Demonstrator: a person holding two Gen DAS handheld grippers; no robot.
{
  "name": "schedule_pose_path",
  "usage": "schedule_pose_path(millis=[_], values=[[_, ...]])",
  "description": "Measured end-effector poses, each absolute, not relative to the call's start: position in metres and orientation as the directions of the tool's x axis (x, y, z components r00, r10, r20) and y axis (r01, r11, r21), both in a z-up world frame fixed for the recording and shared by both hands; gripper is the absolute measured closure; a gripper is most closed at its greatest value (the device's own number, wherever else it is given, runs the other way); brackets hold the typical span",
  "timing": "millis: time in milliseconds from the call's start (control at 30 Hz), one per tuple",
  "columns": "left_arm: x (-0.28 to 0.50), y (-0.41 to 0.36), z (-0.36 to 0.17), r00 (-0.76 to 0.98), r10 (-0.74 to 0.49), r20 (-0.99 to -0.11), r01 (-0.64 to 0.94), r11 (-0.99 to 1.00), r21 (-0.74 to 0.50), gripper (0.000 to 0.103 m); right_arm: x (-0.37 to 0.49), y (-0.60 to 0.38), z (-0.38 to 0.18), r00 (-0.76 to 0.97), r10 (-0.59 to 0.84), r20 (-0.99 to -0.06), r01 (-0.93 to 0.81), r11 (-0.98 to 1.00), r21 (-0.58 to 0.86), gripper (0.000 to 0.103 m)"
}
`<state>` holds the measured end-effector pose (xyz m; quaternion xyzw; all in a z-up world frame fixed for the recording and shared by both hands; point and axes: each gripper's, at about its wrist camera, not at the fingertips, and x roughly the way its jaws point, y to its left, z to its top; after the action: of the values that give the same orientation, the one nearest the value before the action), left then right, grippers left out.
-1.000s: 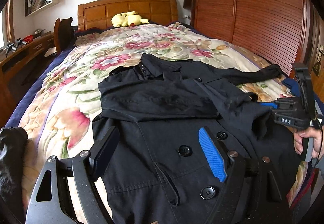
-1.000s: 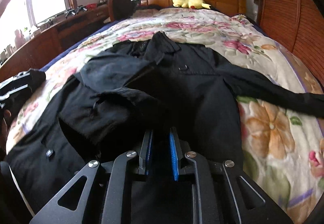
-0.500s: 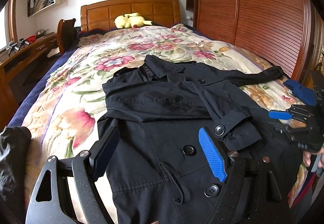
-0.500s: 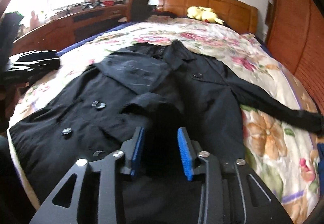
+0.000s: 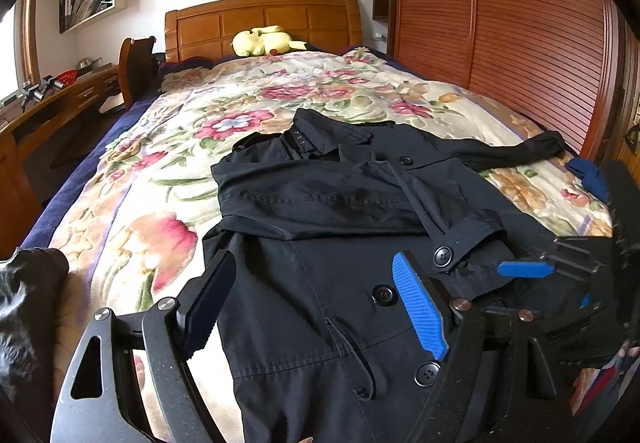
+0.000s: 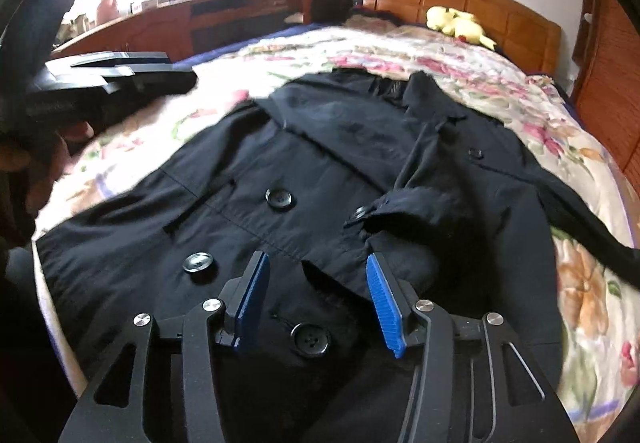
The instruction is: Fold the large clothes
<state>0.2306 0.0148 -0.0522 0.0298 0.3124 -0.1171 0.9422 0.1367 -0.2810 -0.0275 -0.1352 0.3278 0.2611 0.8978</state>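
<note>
Above the coat (image 6: pixel 360 171), right gripper (image 6: pixel 316 283) tilted downward

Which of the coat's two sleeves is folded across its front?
The sleeve with the buttoned cuff lies folded across the coat; the other sleeve stretches out over the floral bedspread.

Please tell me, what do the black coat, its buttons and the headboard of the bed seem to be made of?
Black coat: woven cloth, likely cotton or a blend; matte, with stitched seams and soft creases.
Buttons: probably plastic or resin; glossy black, four holes.
Headboard: wood, or perhaps wood veneer; orange-brown, panelled, with a slightly shiny varnish.
</note>
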Motion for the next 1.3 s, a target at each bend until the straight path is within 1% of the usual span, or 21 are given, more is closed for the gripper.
schedule_pose_path(millis=[200, 400, 433, 467, 533, 567, 633, 767, 867, 1033, 1133, 1300], values=[[0.231, 0.016, -0.052, 0.776, -0.202, -0.597, 0.240, 0.971, -0.016, 0.022, 0.156, -0.276, -0.040, 0.607, 0.336, -0.721, -0.550, 0.832, -0.075, 0.050], [0.231, 0.015, -0.052, 0.775, -0.202, -0.599, 0.244, 0.970, -0.010, 0.022, 0.172, -0.283, -0.037, 0.613, 0.315, -0.725, -0.519, 0.852, -0.069, 0.050], [0.231, 0.015, -0.052, 0.775, -0.201, -0.599, 0.244, 0.970, -0.011, 0.022, 0.173, -0.282, -0.038, 0.608, 0.315, -0.729, -0.519, 0.852, -0.065, 0.054], [0.231, 0.015, -0.052, 0.774, -0.201, -0.600, 0.244, 0.970, -0.010, 0.022, 0.174, -0.285, -0.037, 0.610, 0.310, -0.729, -0.517, 0.853, -0.069, 0.070], [0.231, 0.014, -0.053, 0.774, -0.200, -0.600, 0.244, 0.970, -0.008, 0.022, 0.176, -0.286, -0.036, 0.622, 0.305, -0.721, -0.511, 0.856, -0.078, 0.082], [0.231, 0.014, -0.053, 0.774, -0.200, -0.600, 0.244, 0.970, -0.008, 0.022, 0.176, -0.290, -0.032, 0.631, 0.308, -0.712, -0.504, 0.860, -0.075, 0.087], [0.231, 0.015, -0.053, 0.774, -0.200, -0.601, 0.244, 0.970, -0.009, 0.022, 0.178, -0.300, -0.026, 0.661, 0.298, -0.689, -0.476, 0.876, -0.077, 0.090], [0.230, 0.014, -0.053, 0.774, -0.202, -0.601, 0.246, 0.969, -0.009, 0.022, 0.183, -0.333, -0.009, 0.726, 0.257, -0.638, -0.384, 0.921, -0.066, 0.094], [0.230, 0.013, -0.055, 0.772, -0.200, -0.603, 0.248, 0.969, -0.004, 0.022, 0.192, -0.353, -0.004, 0.745, 0.218, -0.630, -0.332, 0.941, -0.068, 0.098], [0.232, 0.010, -0.057, 0.770, -0.197, -0.607, 0.249, 0.968, 0.002, 0.022, 0.212, -0.381, 0.002, 0.773, 0.133, -0.620, -0.235, 0.968, -0.086, 0.098], [0.232, 0.010, -0.058, 0.769, -0.195, -0.609, 0.249, 0.969, 0.003, 0.022, 0.229, -0.392, 0.001, 0.765, 0.093, -0.637, -0.175, 0.982, -0.066, 0.098], [0.233, 0.010, -0.059, 0.768, -0.194, -0.611, 0.248, 0.969, 0.004, 0.022, 0.248, -0.402, -0.005, 0.755, 0.011, -0.656, -0.093, 0.992, -0.091, 0.098]])
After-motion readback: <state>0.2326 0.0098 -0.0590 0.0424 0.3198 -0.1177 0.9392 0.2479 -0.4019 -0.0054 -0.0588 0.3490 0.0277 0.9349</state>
